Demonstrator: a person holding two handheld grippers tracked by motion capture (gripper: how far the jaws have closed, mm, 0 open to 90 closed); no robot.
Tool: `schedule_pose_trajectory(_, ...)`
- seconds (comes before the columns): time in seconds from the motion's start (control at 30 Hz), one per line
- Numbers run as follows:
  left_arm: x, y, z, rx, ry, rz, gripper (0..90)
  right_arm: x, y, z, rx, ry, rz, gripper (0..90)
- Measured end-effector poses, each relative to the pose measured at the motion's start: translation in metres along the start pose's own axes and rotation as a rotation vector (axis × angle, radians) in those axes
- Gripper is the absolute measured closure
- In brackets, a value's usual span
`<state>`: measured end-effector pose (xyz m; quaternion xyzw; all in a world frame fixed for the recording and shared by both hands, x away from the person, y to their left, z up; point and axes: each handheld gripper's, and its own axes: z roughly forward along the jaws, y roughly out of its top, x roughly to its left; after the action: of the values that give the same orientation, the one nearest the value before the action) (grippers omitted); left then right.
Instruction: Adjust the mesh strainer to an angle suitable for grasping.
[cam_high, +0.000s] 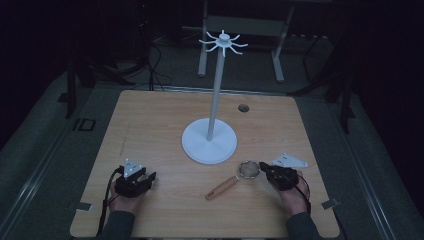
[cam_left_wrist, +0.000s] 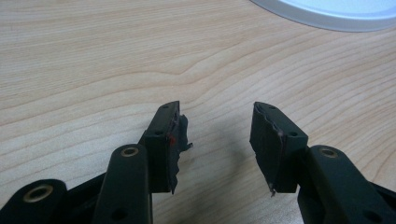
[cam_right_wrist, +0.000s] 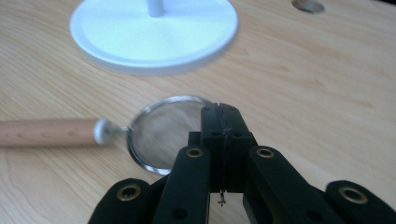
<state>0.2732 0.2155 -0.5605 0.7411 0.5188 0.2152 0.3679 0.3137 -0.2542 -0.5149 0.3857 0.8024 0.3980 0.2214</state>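
The strainer (cam_right_wrist: 161, 135) lies on the table (cam_high: 150, 125) before the stand (cam_high: 209, 140); the right gripper (cam_right_wrist: 220, 114), jaws pressed together on its rim, should lift gently, while the left gripper (cam_left_wrist: 215, 128) rests open, empty.

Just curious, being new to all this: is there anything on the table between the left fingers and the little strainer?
No. In the high view, only bare wood lies between the left gripper and the strainer; the white stand sits farther back.

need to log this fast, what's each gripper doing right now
Left gripper: open, nothing between its jaws.
Right gripper: shut, over the rim of the small wooden-handled wire-mesh strainer; a grip cannot be told.
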Motion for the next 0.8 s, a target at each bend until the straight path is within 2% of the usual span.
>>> schedule_pose_trajectory(0.13, 0.000, 0.001, 0.002, 0.004, 0.001, 0.002, 53.3, 0.009, 0.014, 0.007, 0.000, 0.025, -0.040, 90.0)
schedule_pose_trajectory(0.33, -0.002, 0.002, 0.003, 0.008, -0.001, 0.012, 53.2, 0.021, 0.027, 0.020, 0.014, 0.066, -0.058, 90.0)
schedule_pose_trajectory(0.5, -0.002, 0.002, 0.003, 0.010, 0.000, 0.018, 53.2, 0.039, 0.030, 0.040, 0.088, 0.094, -0.097, 90.0)
schedule_pose_trajectory(0.8, -0.002, 0.003, 0.004, 0.014, -0.001, 0.023, 53.3, 0.049, 0.031, 0.058, 0.189, 0.096, -0.124, 89.9)
